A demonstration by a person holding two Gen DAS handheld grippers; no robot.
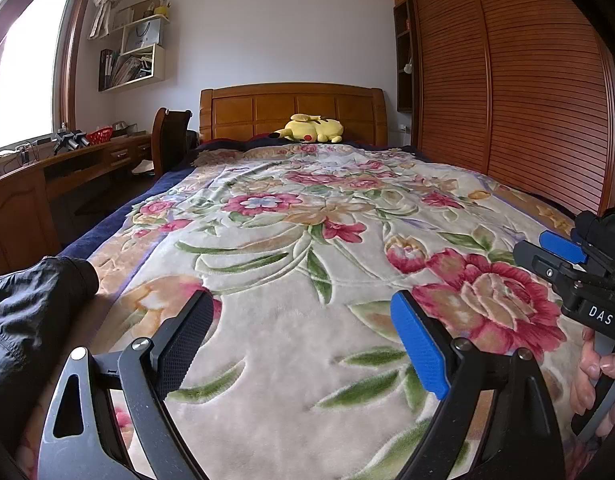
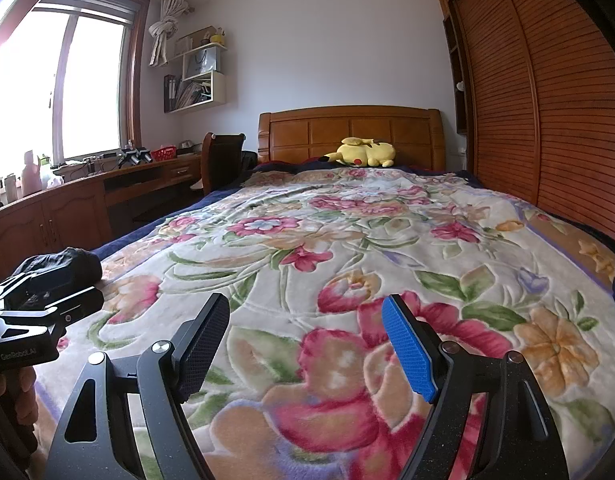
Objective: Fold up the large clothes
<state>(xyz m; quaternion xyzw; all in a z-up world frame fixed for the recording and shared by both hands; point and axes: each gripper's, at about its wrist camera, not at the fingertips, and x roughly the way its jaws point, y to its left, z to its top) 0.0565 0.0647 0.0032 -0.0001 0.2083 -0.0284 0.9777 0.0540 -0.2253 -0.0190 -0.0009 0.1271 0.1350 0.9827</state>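
Black garment [image 1: 35, 312] bunched at bed edge — crumpled, unfolded, left gripper [image 1: 303, 344] and right gripper [image 2: 307, 348] agape, empty.

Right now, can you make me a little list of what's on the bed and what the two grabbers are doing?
bed cover: flowery blanket, spread flat
garment: black clothing, bunched at the bed's left edge
toy: yellow plush, lying by the headboard
left gripper: open, empty, over the blanket
right gripper: open, empty, over the blanket
folding: not yet begun

floral blanket [image 1: 291, 320], yellow plush [image 1: 309, 129], headboard [image 1: 293, 110]
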